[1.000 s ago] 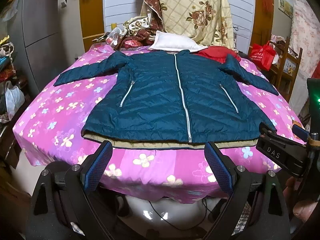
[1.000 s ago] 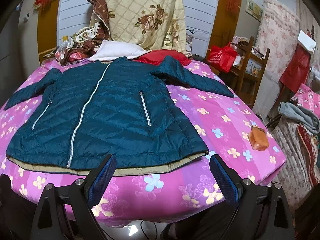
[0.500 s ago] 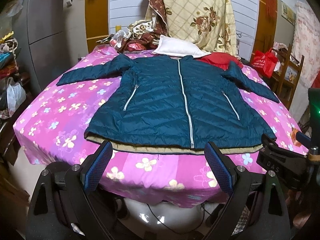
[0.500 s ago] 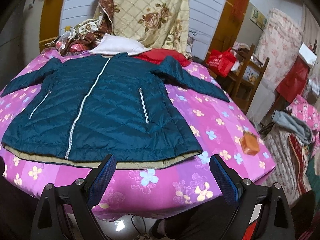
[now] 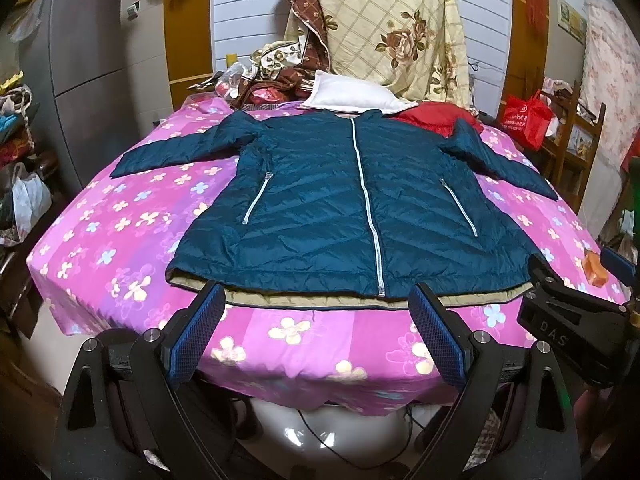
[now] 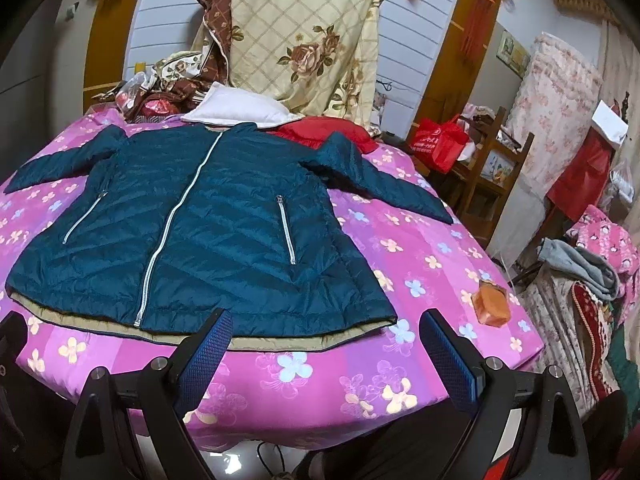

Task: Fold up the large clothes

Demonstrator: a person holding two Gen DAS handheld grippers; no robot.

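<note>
A large teal quilted jacket (image 5: 352,208) lies flat, front up and zipped, on a table under a pink flowered cloth (image 5: 120,240). Its sleeves spread out left and right, and a tan lining shows along the hem. It also shows in the right wrist view (image 6: 200,232). My left gripper (image 5: 316,332) is open and empty, just short of the hem near the zip's bottom. My right gripper (image 6: 328,352) is open and empty, in front of the hem's right corner. The right gripper's body shows in the left wrist view (image 5: 568,312).
A small orange block (image 6: 491,302) sits on the cloth to the right of the jacket. A white pillow (image 5: 352,92), a red garment (image 5: 436,116) and a floral quilt (image 5: 392,28) lie behind the collar. A wooden chair with a red bag (image 6: 440,144) stands to the right.
Both grippers have drawn back and risen a little, so the jacket sits slightly farther off and more of the room shows. The jacket has not moved, and both stay open.
</note>
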